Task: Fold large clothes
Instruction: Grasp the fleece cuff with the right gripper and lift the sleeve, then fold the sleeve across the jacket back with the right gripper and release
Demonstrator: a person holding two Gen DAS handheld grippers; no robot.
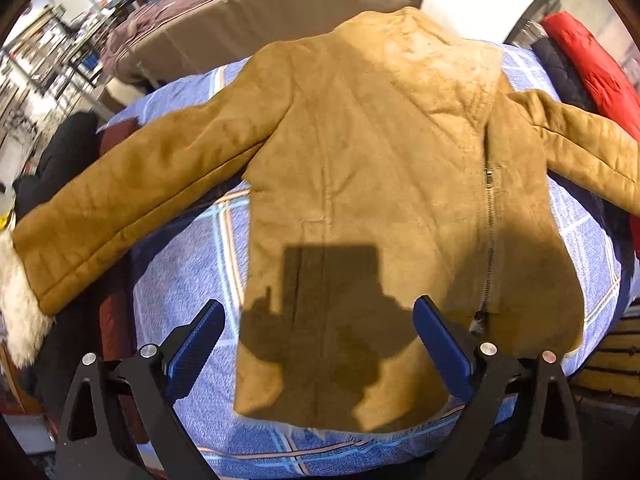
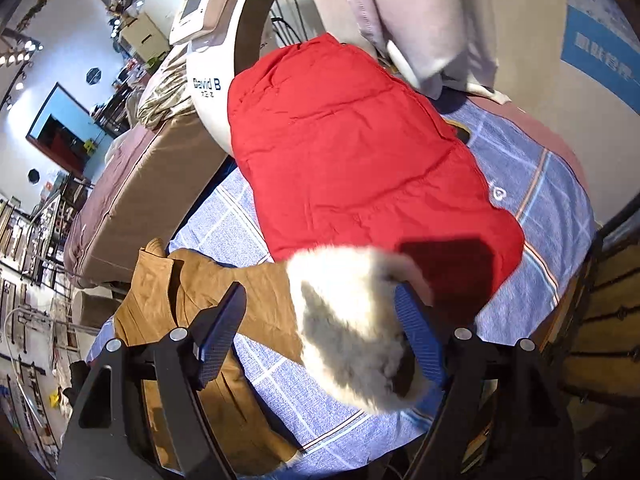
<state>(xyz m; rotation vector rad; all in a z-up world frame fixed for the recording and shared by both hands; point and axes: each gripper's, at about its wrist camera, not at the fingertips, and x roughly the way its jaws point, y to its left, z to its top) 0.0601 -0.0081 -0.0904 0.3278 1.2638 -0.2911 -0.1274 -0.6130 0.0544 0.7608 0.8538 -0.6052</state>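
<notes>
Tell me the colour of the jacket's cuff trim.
White fur cuff, clearest in the right wrist view.

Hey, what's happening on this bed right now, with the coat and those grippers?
A person with two handheld grippers is folding a tan suede jacket spread flat on a blue plaid bedspread. The left gripper hovers open over the hem, holding nothing. The right gripper is open, with the sleeve's white fur cuff between its fingers, beside a red puffer jacket.
</notes>
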